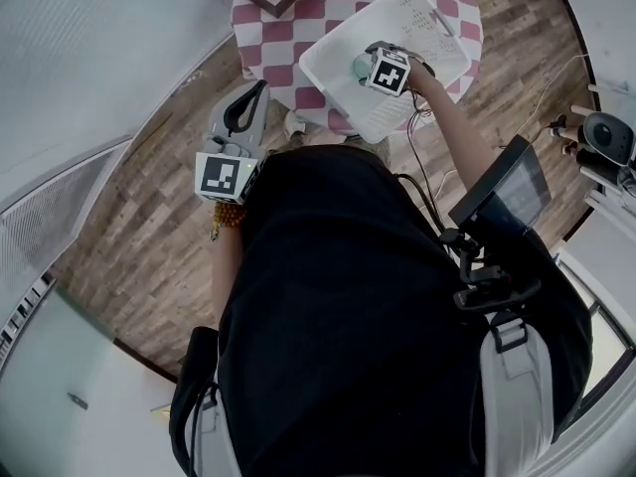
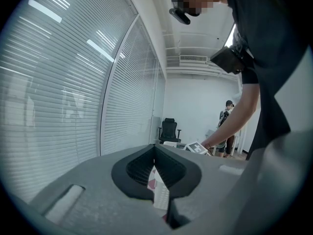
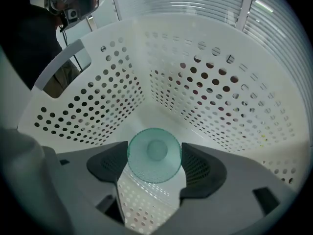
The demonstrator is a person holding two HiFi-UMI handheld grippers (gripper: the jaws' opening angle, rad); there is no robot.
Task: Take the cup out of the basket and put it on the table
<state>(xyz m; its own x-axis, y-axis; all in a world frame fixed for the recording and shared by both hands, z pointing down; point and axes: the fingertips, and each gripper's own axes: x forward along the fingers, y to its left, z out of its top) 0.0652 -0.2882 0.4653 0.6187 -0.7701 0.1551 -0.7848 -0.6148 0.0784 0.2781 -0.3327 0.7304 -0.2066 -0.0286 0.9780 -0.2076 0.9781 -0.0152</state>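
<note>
Off to the left, well away from the table (image 1: pixel 260 43), our left gripper (image 2: pixel 156 160) hangs idle with its jaws together on nothing. To the right, our right gripper (image 3: pixel 155 163) reaches inside the white basket (image 3: pixel 98 92), its pads against both sides of the teal cup (image 3: pixel 154 153). The cup looks like thin, light, smooth plastic, so we'd squeeze the wall gently, mid-body.

A translucent teal cup (image 3: pixel 154 154), its mouth facing up, sits pinched between the right gripper's (image 3: pixel 155 148) pads. It is inside the white perforated basket (image 3: pixel 98 102) on the red-checked table (image 1: pixel 298 13).
</note>
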